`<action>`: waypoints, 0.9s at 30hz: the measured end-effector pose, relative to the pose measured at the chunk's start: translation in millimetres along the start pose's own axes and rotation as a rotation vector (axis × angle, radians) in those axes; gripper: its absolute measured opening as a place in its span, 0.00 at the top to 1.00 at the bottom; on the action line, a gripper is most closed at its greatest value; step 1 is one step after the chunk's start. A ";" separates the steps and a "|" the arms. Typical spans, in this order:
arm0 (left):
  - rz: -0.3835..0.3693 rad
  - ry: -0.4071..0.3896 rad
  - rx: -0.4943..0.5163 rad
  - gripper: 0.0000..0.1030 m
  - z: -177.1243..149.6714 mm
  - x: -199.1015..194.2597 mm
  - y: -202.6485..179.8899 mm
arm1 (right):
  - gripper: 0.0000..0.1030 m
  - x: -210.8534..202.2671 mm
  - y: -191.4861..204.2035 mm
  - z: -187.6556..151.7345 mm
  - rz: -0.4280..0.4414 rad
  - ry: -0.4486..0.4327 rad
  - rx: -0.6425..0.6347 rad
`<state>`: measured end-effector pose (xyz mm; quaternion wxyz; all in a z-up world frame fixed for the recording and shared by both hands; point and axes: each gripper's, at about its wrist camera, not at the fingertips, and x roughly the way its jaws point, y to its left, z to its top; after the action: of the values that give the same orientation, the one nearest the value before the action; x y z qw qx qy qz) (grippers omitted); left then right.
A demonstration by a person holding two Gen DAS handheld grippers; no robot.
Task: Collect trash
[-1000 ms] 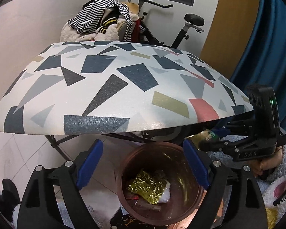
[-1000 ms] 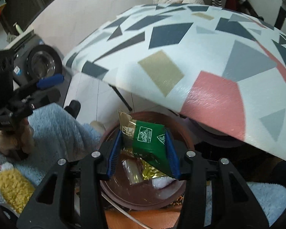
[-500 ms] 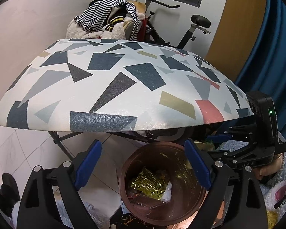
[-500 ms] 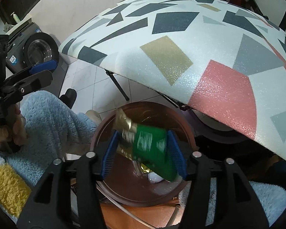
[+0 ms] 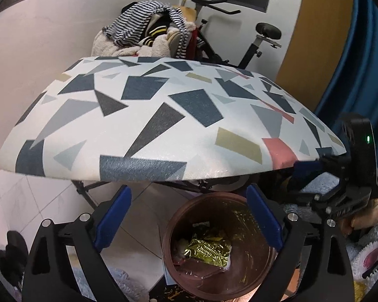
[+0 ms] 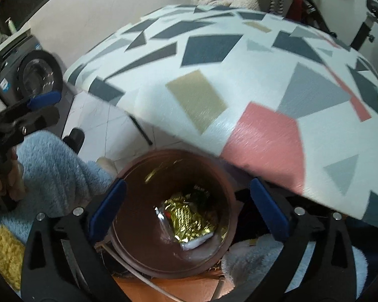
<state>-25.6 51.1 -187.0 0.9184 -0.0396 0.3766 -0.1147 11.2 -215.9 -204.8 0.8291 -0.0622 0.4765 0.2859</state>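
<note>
A brown round bin (image 5: 254, 274) stands on the floor under the front edge of the table; it also shows in the right wrist view (image 6: 143, 254). Gold foil wrappers (image 5: 209, 250) and other trash lie in its bottom, and the wrappers also show in the right wrist view (image 6: 189, 222). My left gripper (image 5: 187, 216) is open and empty above the bin's left rim. My right gripper (image 6: 187, 207) is open and empty right over the bin's mouth. The right gripper also shows at the right of the left wrist view (image 5: 315, 176).
A table (image 5: 151, 125) with a white top and coloured shapes overhangs the bin. Behind it are an exercise bike (image 5: 262, 40) and a pile of clothes (image 5: 148, 35). A washing machine (image 6: 32, 75) stands at the left. Fluffy blue sleeves (image 6: 55, 171) are close by.
My right gripper has opened and the green and gold packet it held has dropped into the bin. My left gripper has shifted left and up, staying open.
</note>
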 end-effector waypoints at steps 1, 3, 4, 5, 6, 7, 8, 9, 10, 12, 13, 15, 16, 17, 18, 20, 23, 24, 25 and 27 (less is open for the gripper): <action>0.000 -0.004 0.007 0.12 2.0 -1.0 -1.4 | 0.06 -2.1 0.1 0.1 -0.005 -0.006 0.002; 0.008 -0.013 0.016 0.12 7.6 -3.4 -3.7 | 0.06 -14.8 -0.5 6.4 -0.031 -0.039 0.006; 0.011 -0.018 0.017 0.11 11.0 -5.0 -4.4 | 0.06 -25.3 -0.6 12.3 -0.045 -0.066 0.007; 0.013 -0.028 0.014 0.11 15.3 -7.7 -4.9 | 0.06 -30.1 -1.9 15.4 -0.048 -0.078 0.007; 0.015 -0.048 0.016 0.08 21.3 -12.9 -6.9 | 0.06 -38.0 -2.2 20.0 -0.053 -0.098 0.006; 0.028 -0.078 0.034 0.06 28.9 -20.4 -11.7 | 0.06 -41.6 -3.7 22.3 -0.055 -0.107 0.006; 0.050 -0.114 0.062 0.06 37.2 -28.9 -18.5 | 0.06 -52.3 -4.6 28.5 -0.063 -0.134 0.004; 0.065 -0.137 0.083 0.06 42.9 -34.5 -23.7 | 0.06 -60.3 -6.1 33.5 -0.070 -0.156 0.002; 0.086 -0.174 0.113 0.06 51.5 -43.3 -31.5 | 0.06 -65.7 -7.2 37.9 -0.075 -0.172 0.002; 0.124 -0.234 0.159 0.06 66.1 -58.5 -44.8 | 0.06 -85.5 -8.7 49.5 -0.095 -0.223 0.004; 0.141 -0.267 0.182 0.06 74.7 -66.8 -51.9 | 0.06 -98.9 -10.1 56.4 -0.105 -0.257 0.008; 0.189 -0.333 0.217 0.06 90.2 -83.0 -64.2 | 0.06 -111.9 -11.3 64.1 -0.112 -0.288 0.012; 0.211 -0.360 0.230 0.06 95.6 -89.1 -68.6 | 0.06 -117.7 -11.2 68.2 -0.116 -0.302 0.013; 0.224 -0.384 0.243 0.06 101.2 -94.6 -72.5 | 0.06 -127.3 -12.1 72.9 -0.124 -0.323 0.016; 0.227 -0.402 0.253 0.06 107.0 -100.4 -75.9 | 0.06 -139.6 -13.1 78.7 -0.136 -0.347 0.019; 0.212 -0.401 0.245 0.06 121.2 -108.0 -78.1 | 0.06 -150.2 -13.9 83.8 -0.144 -0.367 0.021; 0.181 -0.370 0.207 0.06 137.3 -113.1 -75.6 | 0.06 -170.3 -15.7 91.7 -0.163 -0.410 0.035; 0.177 -0.364 0.196 0.06 140.3 -114.3 -74.4 | 0.06 -176.6 -16.7 93.8 -0.167 -0.423 0.040; 0.169 -0.350 0.182 0.06 144.2 -114.8 -72.8 | 0.06 -182.7 -17.8 96.1 -0.172 -0.434 0.044; 0.155 -0.332 0.164 0.06 149.1 -115.3 -70.3 | 0.06 -190.1 -18.3 99.0 -0.177 -0.441 0.044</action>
<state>-13.4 8.5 9.2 0.9741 0.0460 0.2115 -0.0657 23.0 -272.8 2.3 0.9361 -0.0217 0.2825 0.2084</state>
